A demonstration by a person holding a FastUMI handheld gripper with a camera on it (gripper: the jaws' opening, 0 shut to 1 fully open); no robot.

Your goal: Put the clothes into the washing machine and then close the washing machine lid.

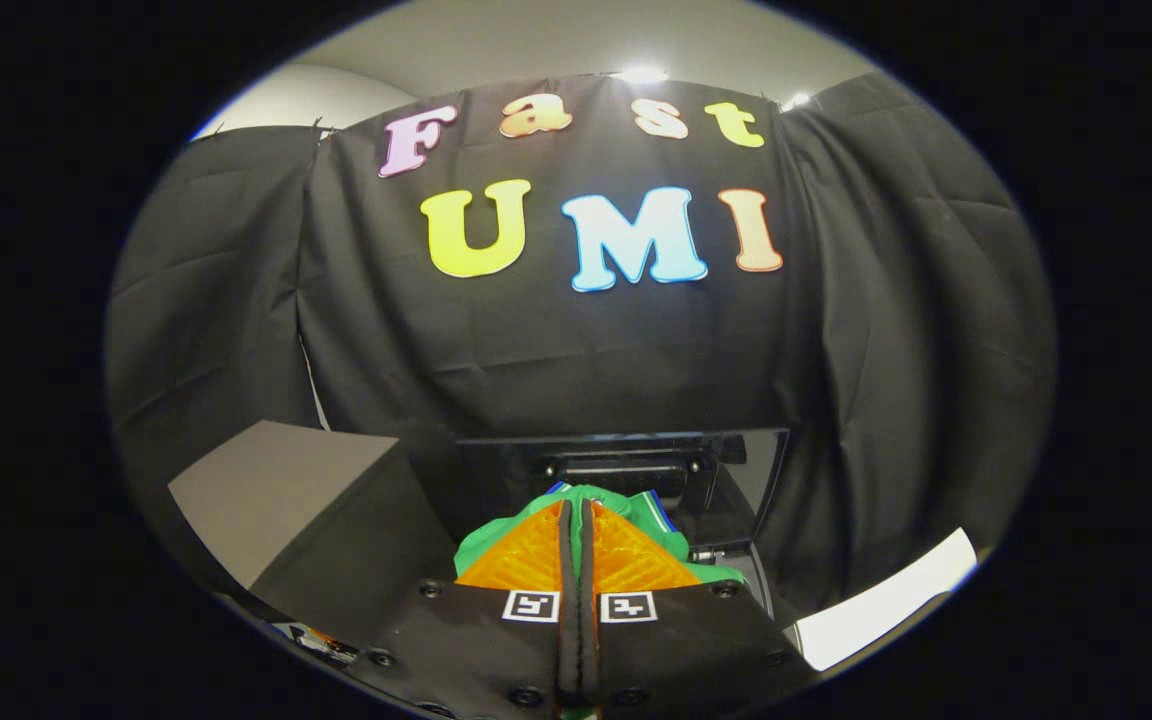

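At the lower centre of the frame I see my gripper (577,510) with its fingers (536,555) pressed together, pinching the green clothes (674,545) (bunched around the tips). Just beyond stands the washing machine (726,540) with its dark lid (626,460) raised; a grey box (286,490) sits at lower left.

green cloth (681,545) mostly hidden behind tool (576,510)

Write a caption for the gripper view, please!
Gripper shut on green cloth, before the washing machine's raised lid.
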